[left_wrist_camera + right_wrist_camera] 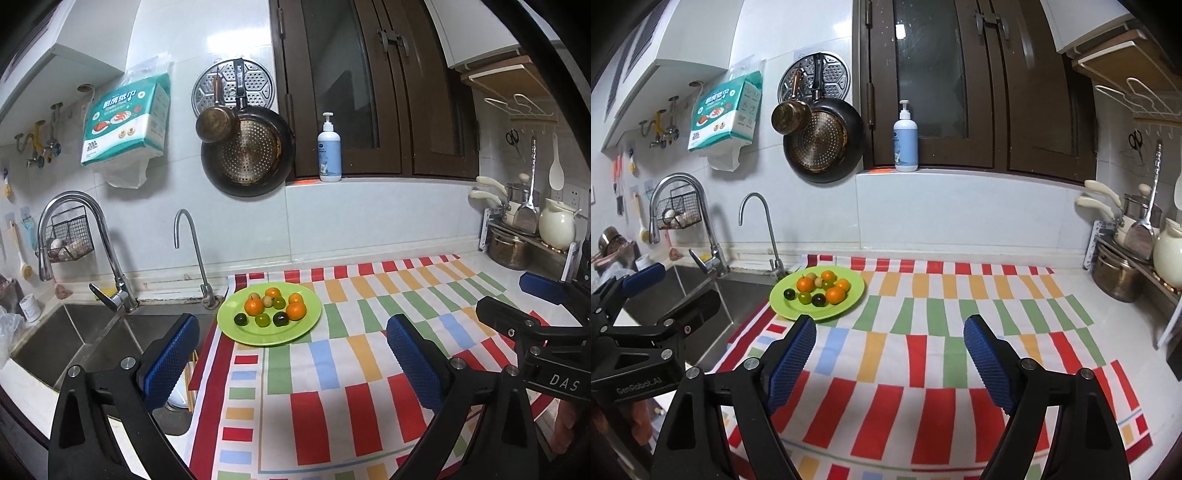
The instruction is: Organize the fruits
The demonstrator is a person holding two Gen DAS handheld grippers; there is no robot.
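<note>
A lime green plate rests on the striped cloth beside the sink. It carries several small fruits: orange ones, green ones, dark ones and a pale one. My left gripper hangs open in front of the plate, nothing between its blue pads. My right gripper is open and empty too, over the cloth to the right of the plate. Each gripper shows at the edge of the other's view.
A steel sink with two taps lies left of the plate. A striped cloth covers the counter. Pans hang on the wall, a pump bottle stands on the sill, and pots on a rack crowd the right.
</note>
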